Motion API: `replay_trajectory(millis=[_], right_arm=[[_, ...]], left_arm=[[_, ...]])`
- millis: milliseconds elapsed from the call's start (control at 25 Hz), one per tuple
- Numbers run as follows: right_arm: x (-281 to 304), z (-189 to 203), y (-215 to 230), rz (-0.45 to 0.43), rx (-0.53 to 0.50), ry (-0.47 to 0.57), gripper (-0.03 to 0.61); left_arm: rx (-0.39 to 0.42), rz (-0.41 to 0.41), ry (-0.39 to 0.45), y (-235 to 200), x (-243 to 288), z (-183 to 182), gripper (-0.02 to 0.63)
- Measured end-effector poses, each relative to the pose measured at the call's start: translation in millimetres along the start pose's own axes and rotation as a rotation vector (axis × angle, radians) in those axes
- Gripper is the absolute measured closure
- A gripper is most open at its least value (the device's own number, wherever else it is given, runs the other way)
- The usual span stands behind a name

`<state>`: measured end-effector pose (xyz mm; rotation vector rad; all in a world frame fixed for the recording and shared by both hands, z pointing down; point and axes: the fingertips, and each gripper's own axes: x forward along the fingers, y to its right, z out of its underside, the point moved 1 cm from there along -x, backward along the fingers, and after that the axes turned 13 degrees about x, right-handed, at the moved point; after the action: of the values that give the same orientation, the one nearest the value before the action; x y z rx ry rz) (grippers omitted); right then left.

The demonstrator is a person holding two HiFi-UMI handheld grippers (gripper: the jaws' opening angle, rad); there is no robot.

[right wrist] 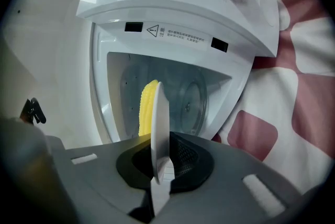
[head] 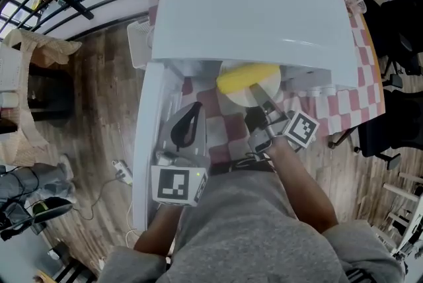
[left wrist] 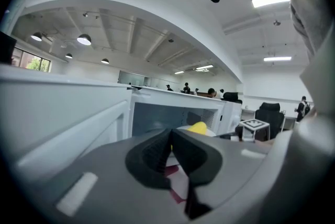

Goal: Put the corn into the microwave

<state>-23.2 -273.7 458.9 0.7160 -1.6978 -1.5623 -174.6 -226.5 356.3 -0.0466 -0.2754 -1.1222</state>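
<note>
Gripping plate (right wrist: 159, 123) rim in right hand-held gripper (right wrist: 159, 165), corn (right wrist: 146, 110) atop, before open microwave (right wrist: 178, 13). Holding left hand-held gripper (left wrist: 171, 152) empty, jaws together.

The head view looks steeply down on the microwave (head: 251, 10) top and the checked table (head: 360, 103). The left gripper view peers nearly level over the left tongs (left wrist: 171, 139), from beside the door (left wrist: 57, 113), into the open cavity. The right gripper view, rolled sideways, sits close before that cavity. All three views share the corn (head: 248, 77).
</note>
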Motion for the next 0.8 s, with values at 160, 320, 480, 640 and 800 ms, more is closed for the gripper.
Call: replay_trajectory(millis=[160,320,480,640,800], right_arm=[[9.4,-3.3,8.3,0.016,0.015,0.014,0.569],[15.8,-8.4,16.2,0.034,0.01,0.013,0.569],[20.9,-10.4,24.7,0.048,0.025,0.014,0.569],[23.5,-10.2,33.5,0.068,0.034,0.013,0.569],[21.3,-12.1,41.1,0.089,0.062,0.021,0.569]], left_arm=[[0.0,0.015,-0.007,-3.6,1.8,4.0,0.603],[-0.024,0.026,-0.026,-0.8,2.8,10.6,0.603],[-0.028,0.022,-0.036,-0.1,7.5,17.7,0.603],[-0.037,0.006,-0.03,-6.0,12.8,17.0,0.603],[-0.041,0.0,-0.039,-8.0,13.6,18.8,0.603]])
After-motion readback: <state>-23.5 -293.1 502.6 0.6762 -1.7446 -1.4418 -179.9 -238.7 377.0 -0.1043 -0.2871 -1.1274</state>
